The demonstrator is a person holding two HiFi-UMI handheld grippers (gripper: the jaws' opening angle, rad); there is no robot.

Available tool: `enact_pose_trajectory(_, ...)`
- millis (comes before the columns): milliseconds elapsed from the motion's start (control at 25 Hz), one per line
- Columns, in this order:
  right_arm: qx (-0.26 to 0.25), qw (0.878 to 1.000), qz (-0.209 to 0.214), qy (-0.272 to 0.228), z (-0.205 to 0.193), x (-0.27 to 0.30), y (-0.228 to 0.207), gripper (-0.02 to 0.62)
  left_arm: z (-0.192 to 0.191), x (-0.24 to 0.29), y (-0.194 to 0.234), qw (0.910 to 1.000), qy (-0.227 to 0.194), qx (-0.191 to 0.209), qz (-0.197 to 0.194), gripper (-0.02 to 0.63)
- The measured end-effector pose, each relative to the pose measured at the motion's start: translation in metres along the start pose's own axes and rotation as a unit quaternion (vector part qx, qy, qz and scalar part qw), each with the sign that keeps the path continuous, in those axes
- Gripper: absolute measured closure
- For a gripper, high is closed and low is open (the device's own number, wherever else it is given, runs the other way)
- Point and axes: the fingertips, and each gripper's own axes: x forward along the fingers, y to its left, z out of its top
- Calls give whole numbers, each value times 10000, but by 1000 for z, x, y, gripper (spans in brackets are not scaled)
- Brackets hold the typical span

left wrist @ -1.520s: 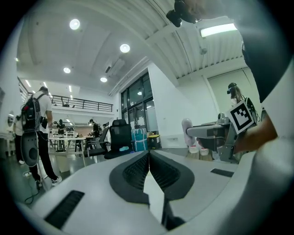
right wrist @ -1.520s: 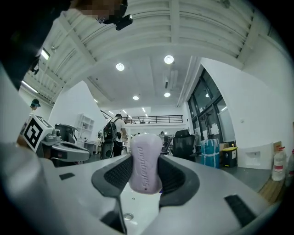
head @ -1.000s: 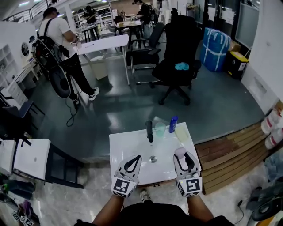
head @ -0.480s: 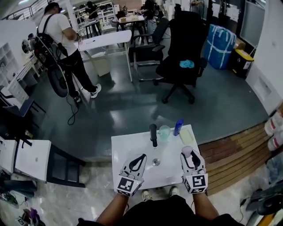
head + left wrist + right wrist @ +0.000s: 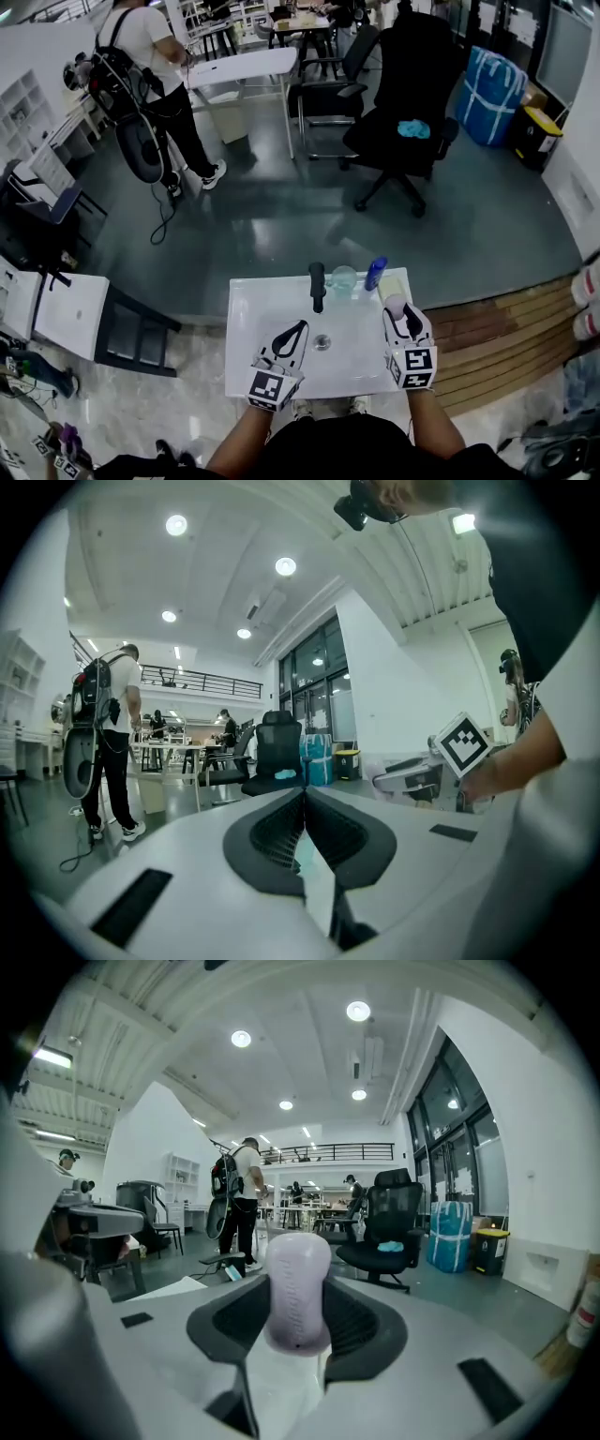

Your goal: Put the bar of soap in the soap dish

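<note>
Left gripper (image 5: 305,808), lower centre: jaws shut, nothing held. Soap (image 5: 298,1269) is clamped in right gripper (image 5: 399,316), lower right, and sticks out past the tips, so a slip is risked. Dish (image 5: 385,288) just beyond is crowded by blue bottle (image 5: 375,272); a knock-over is likely.

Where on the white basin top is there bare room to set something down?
Bare: back left of the basin top, between its left edge and the black tap. Crowded: the back right, where cup, blue bottle and the right tongs gripping the soap stand close.
</note>
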Motion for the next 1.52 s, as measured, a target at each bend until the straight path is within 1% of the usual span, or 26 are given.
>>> enact_pose_trajectory(160,53,9985,-50,542,-26,24,-21,408,-11,5,2,9998,99,-69,164,584)
enact_pose_trajectory(320,75,9927,-109,1197,-56,48,-38,407,-19,7,5,9993,177,-132,299,584)
enact_pose_trajectory(560,143,9784,-165,2057,-99,77,-59,408,-30,10,11,9982,310,-191,472,584)
enact_pose_trajectory(800,161,9632,-184,2678,-140,99,-71,407,-41,13,14,9969,455,-264,592,584)
enact_pose_trajectory(880,121,9589,-200,2829,-149,105,-74,407,-44,13,16,9964,490,-292,626,584)
enact_pose_trajectory(1120,114,9512,-207,3077,-165,120,-78,405,-51,12,21,9954,577,-311,702,584)
enact_pose_trajectory(1320,79,9468,-225,3210,-166,129,-82,403,-53,15,19,9956,595,-320,652,584)
enact_pose_trajectory(1440,6,9402,-236,3397,-174,131,-82,412,-54,17,20,9956,607,-335,636,584)
enact_pose_trajectory(1520,-71,9430,-264,3316,-172,135,-83,413,-54,18,21,9956,605,-328,629,584)
